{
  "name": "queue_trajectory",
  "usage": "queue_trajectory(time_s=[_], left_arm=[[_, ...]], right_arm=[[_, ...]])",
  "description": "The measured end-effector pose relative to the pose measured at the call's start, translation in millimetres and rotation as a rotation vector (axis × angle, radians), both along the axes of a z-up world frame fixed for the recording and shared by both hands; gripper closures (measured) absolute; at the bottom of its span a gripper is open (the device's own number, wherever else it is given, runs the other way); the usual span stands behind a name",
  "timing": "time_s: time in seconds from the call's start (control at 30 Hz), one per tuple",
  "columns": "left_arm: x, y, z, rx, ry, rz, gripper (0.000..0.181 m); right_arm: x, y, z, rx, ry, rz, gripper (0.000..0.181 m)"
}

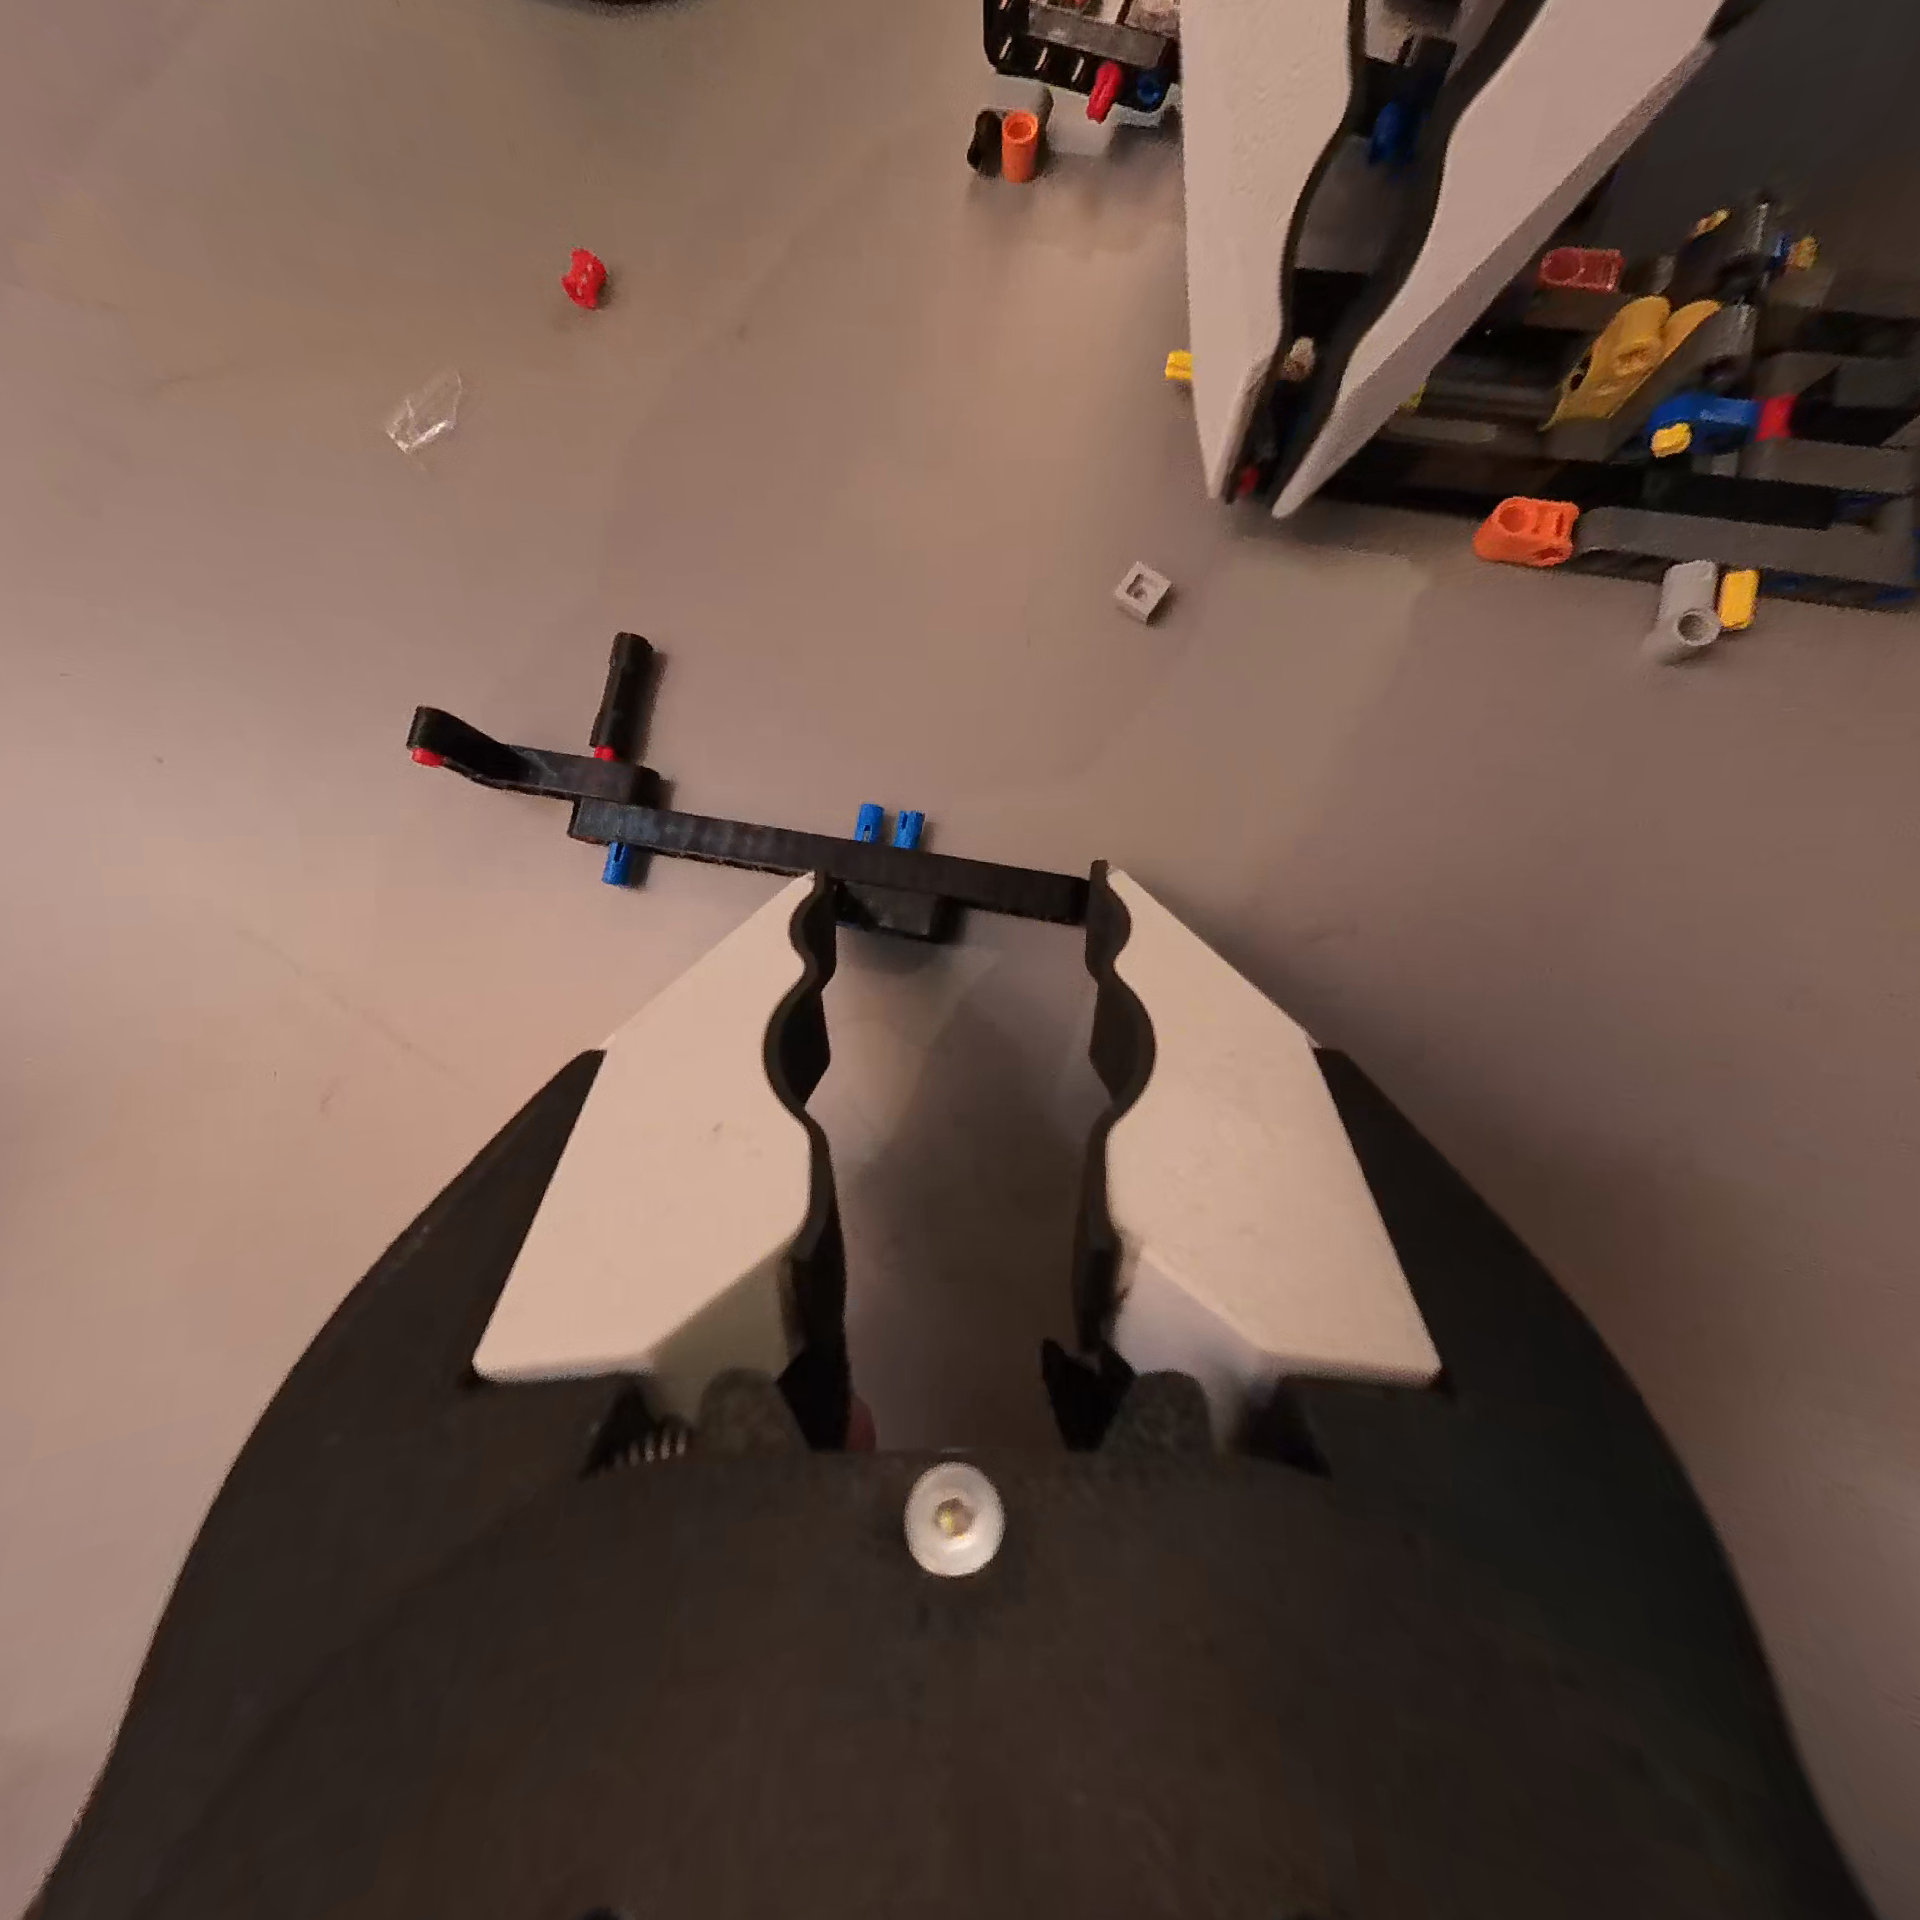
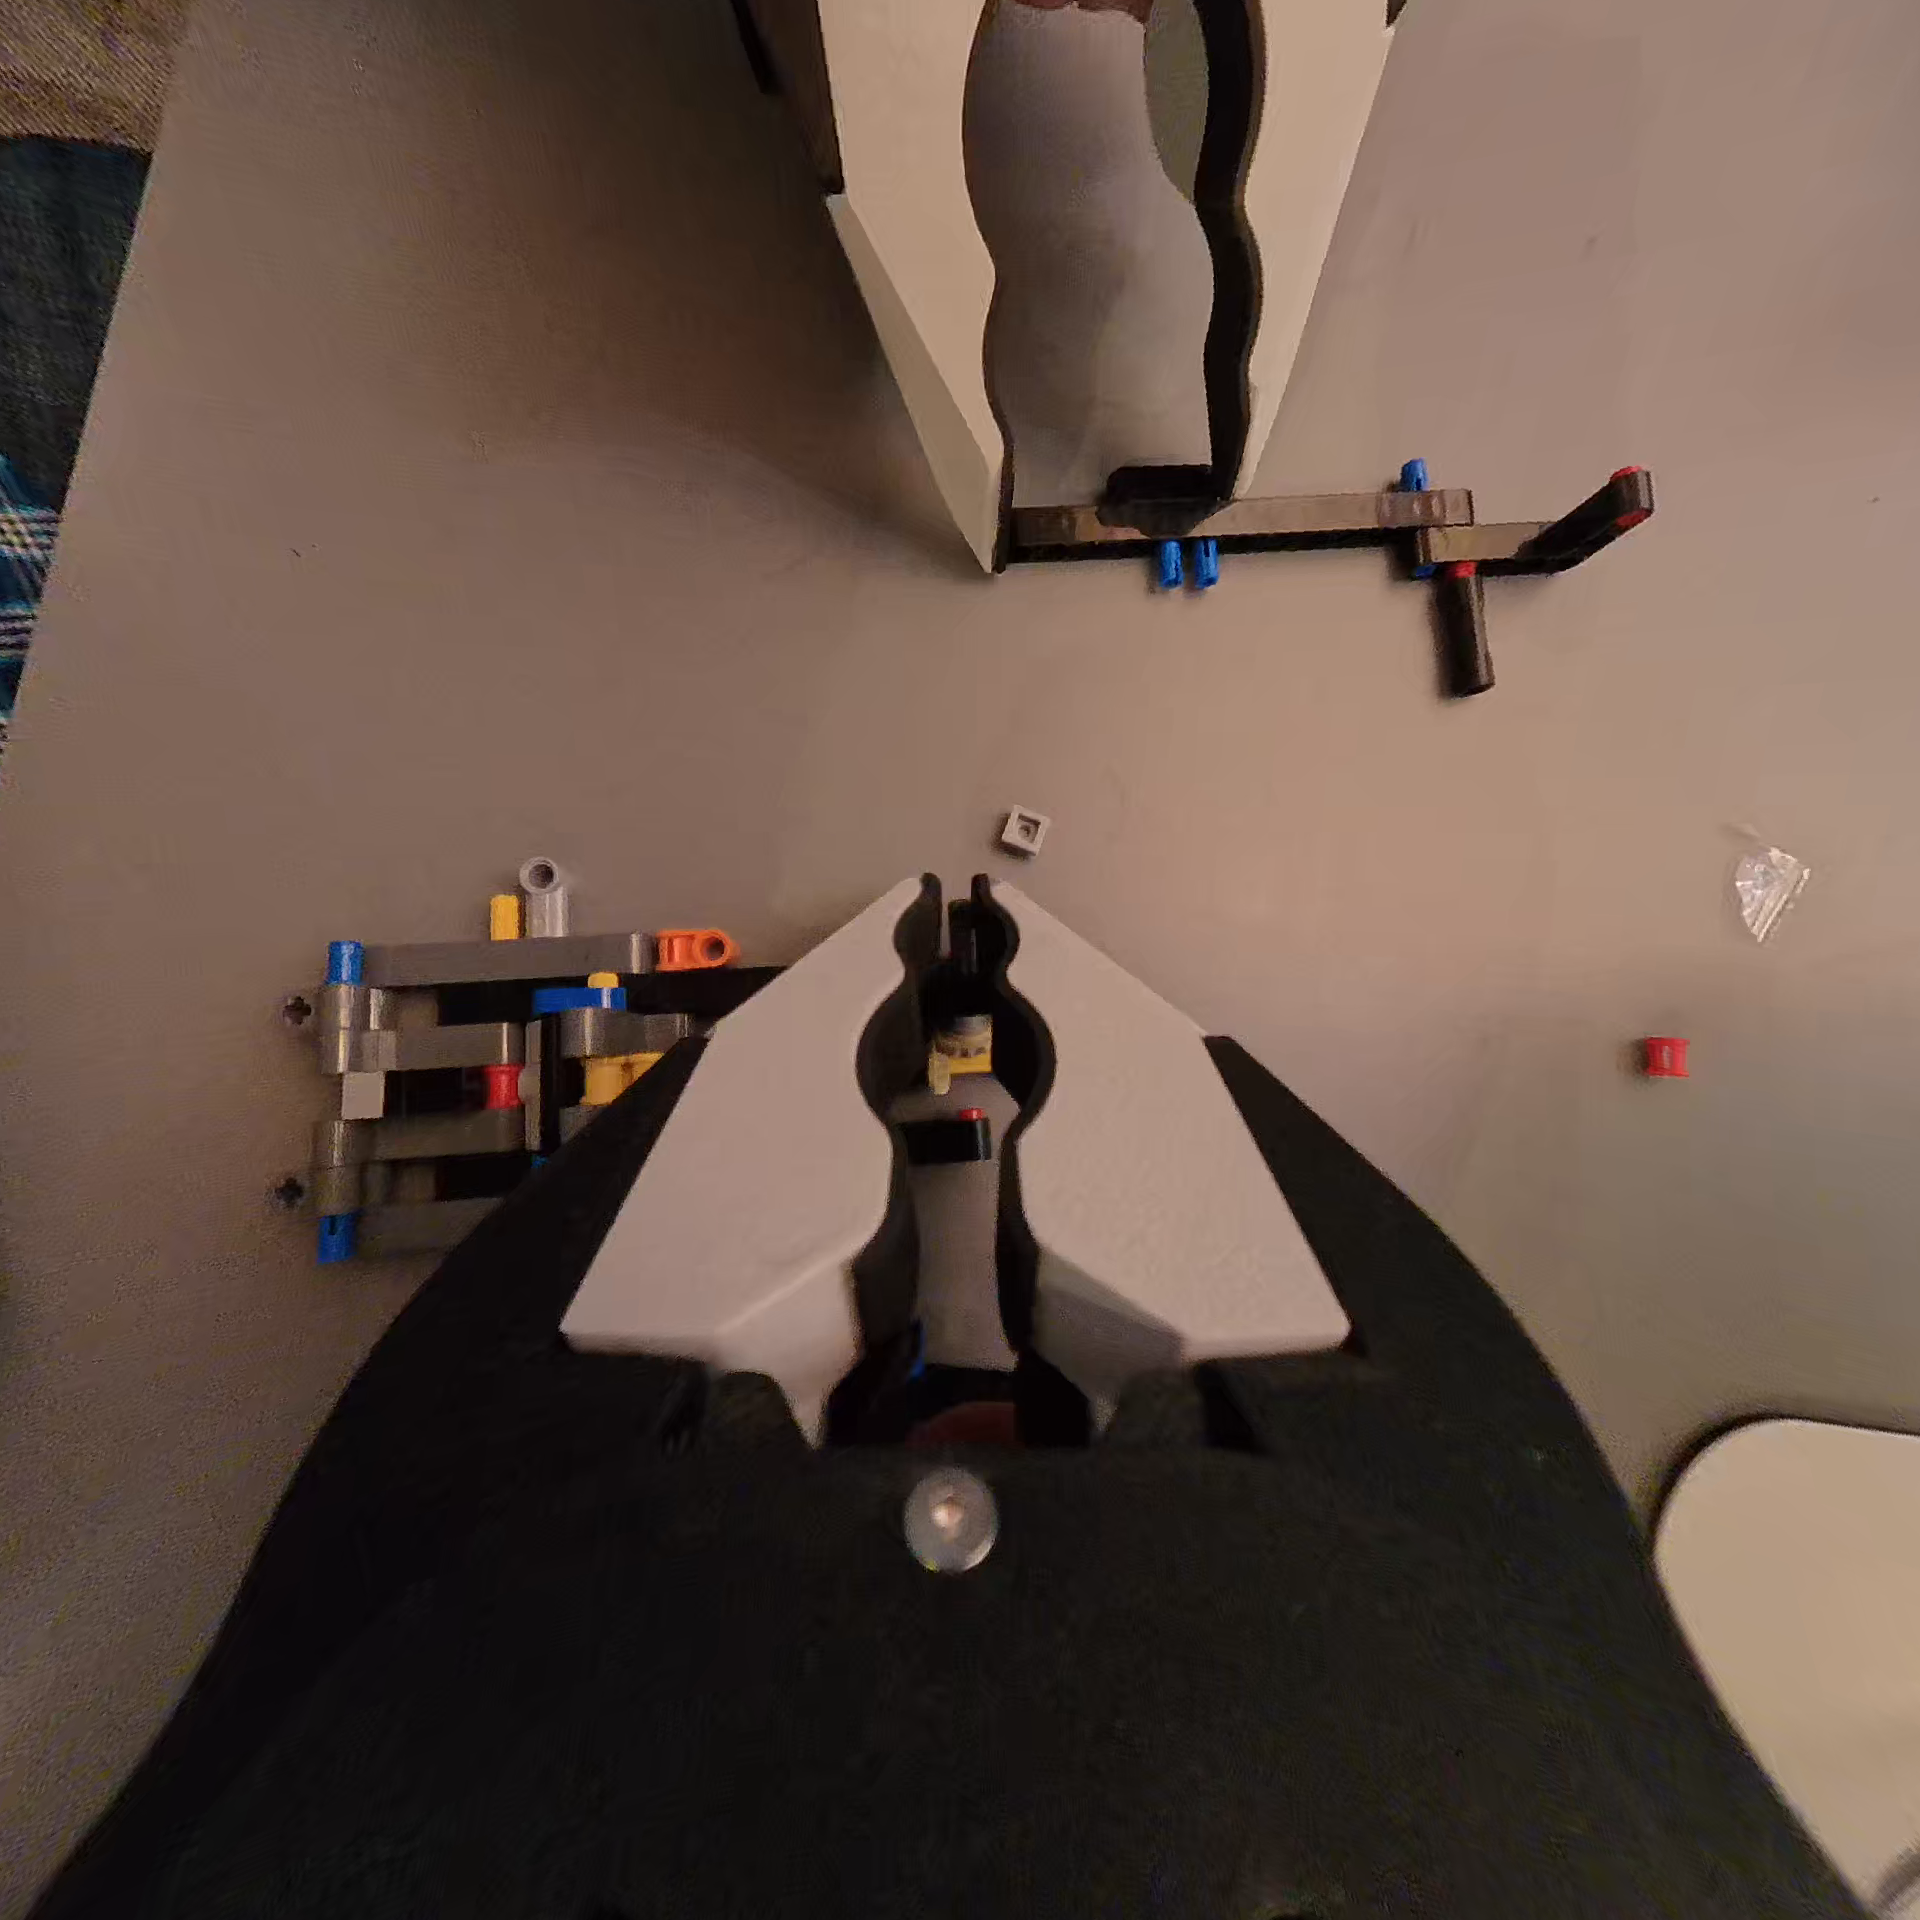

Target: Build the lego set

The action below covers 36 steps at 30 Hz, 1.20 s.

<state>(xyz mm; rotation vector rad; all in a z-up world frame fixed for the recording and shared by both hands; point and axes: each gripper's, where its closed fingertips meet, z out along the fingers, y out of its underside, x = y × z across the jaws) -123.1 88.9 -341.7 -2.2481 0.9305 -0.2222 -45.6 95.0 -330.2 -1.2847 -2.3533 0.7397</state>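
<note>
Left gripper spread wide, tips straddling the near end of the black beam assembly lying on the grey table; contact unclear. Right gripper nearly clenched on a small black piece, shape hard to read. Its body hides part of the grey lego build.

No legible writing anywhere.
</note>
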Motion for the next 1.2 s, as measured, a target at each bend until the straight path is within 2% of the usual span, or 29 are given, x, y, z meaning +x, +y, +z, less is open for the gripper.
queue_trajectory(time_s=[0.2,0.53,0.77,1.2], left_arm=[[0,-1,0,0.002,-0.005,0.003,0.134],[1,-1,0,0.001,-0.005,0.007,0.134],[3,-2,0,0.000,-0.005,0.008,0.134],[4,-2,0,0.000,-0.010,0.027,0.135]], right_arm=[[9,9,9,-0.069,0.024,-0.055,0.180],[46,29,20,-0.119,0.067,-0.143,0.180],[72,27,32,-0.150,0.155,-0.165,0.180],[121,26,29,-0.119,0.282,-0.202,0.181]])
